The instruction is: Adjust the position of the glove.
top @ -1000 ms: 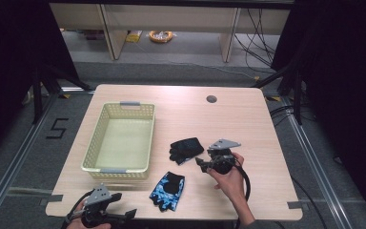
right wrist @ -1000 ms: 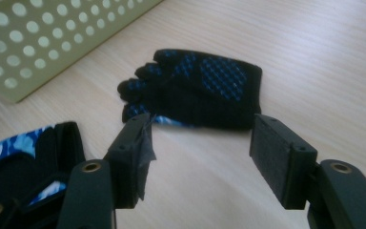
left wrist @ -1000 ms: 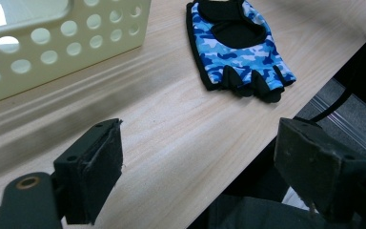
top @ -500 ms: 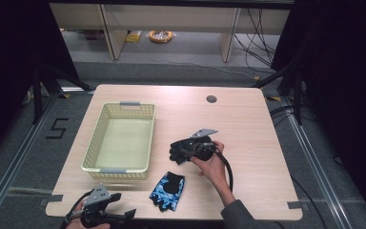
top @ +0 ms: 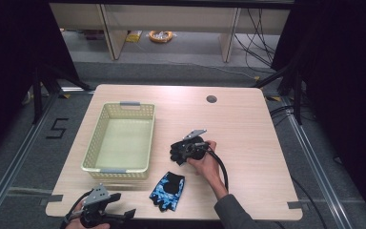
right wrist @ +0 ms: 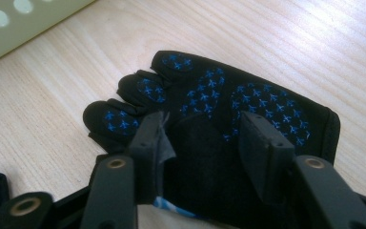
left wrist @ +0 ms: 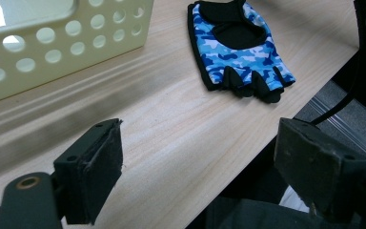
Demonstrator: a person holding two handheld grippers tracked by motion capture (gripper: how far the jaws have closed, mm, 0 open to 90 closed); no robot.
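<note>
Two gloves on table (top: 267,157) | high view: right gripper (top: 183,151) set on black glove (top: 176,149), 3 o'clock of basket (top: 119,168); camo glove (top: 167,190) at 6 | left gripper view: jaws wide apart, nothing between | right gripper view: jaws just closing, astride glove, pads not pressing

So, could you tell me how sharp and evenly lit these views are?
High view: table evenly lit, surroundings dark. Left gripper view: blue glove sharp, near jaws soft, basket casting a soft shadow. Right gripper view: black glove crisp, jaws slightly blurred.
</note>
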